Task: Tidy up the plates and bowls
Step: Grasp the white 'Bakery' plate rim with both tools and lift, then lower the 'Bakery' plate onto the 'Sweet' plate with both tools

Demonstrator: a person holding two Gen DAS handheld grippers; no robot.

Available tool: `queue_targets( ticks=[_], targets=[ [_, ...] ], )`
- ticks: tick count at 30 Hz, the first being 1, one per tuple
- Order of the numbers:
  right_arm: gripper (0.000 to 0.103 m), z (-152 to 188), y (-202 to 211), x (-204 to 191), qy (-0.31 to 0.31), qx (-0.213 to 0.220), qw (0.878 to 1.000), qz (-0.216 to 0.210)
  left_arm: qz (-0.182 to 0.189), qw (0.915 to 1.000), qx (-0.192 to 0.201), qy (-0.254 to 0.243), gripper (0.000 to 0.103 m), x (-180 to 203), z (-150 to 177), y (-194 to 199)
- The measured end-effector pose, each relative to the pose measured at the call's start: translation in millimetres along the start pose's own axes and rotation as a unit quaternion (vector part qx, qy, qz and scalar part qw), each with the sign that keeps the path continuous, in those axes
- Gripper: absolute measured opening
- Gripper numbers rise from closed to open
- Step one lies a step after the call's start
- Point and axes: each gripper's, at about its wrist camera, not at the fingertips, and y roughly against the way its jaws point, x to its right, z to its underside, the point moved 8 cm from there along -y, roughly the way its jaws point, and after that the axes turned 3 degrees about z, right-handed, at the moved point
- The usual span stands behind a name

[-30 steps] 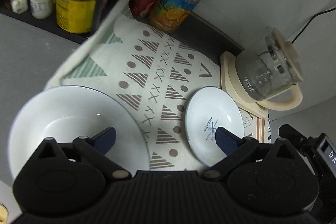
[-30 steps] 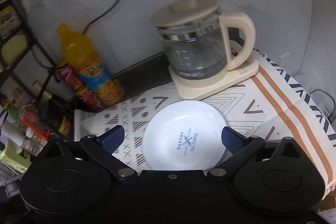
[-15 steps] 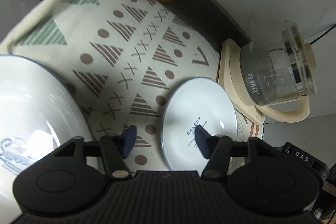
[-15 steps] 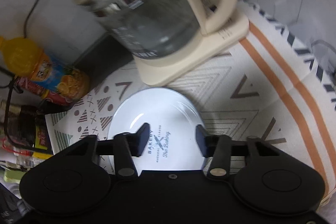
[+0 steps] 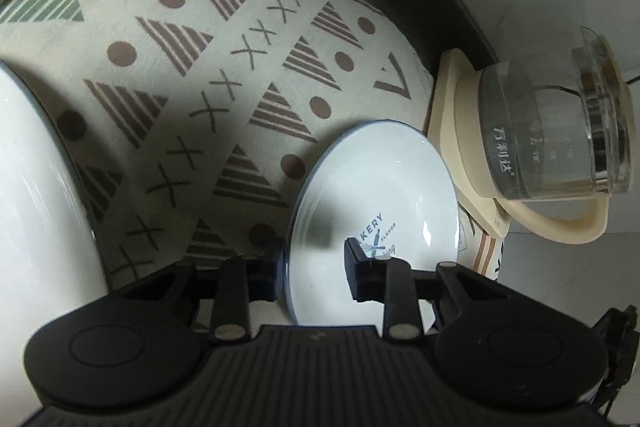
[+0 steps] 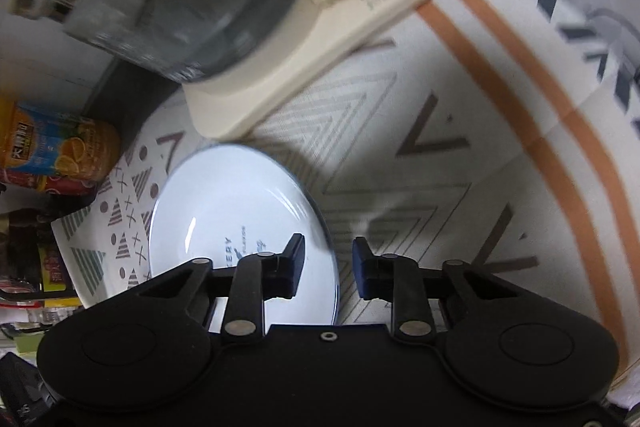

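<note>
small plate: the round white ceramic plate with a thin blue rim and "BAKERY" print sits flat on the patterned cloth, basically between the two grippers.

left gripper: fingers partly spread, one either side of the plate's left rim. Nothing pinched yet as far as I can tell, there's a gap around the edge. My guess is it's lined up to clamp the rim.

right gripper: same deal on the opposite side, jaws a bit apart and straddling the plate's right rim, not gripping. Looks like a two-handed lift is the plan.

big bowl: large white ceramic bowl off to the left on the same cloth, near the plate but not touching. Probably where the plate needs to go, or go under.

cloth: beige geometric-print tablecloth, could bunch up if the plate gets dragged.

in the way: glass kettle on a cream base is just beside the plate, so lifting up and away from it seems smart. Orange juice bottle stands at the back, well clear.
</note>
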Motion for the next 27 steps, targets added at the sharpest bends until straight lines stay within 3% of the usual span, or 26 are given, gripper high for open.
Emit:
queue_targets(
  ticks=[6,11,18,27],
  targets=[
    [0.016,5,-18,6,-0.031,-0.039,0.998,-0.03,0.016,0.9993,-0.024,0.022,0.018,-10,4,-13],
    [0.014,4,-19,4,-0.023,-0.039,0.998,-0.033,0.017,0.9996,-0.021,-0.006,0.014,-6,2,-10],
    [0.006,4,-1,-7,-0.001,-0.013,0.998,-0.056,0.028,0.9992,0.001,-0.03,0.014,6,-7,7],
    [0.007,11,17,-28,0.018,0.016,0.997,-0.071,0.035,0.9972,0.025,-0.061,0.014,16,-20,36]
  ],
)
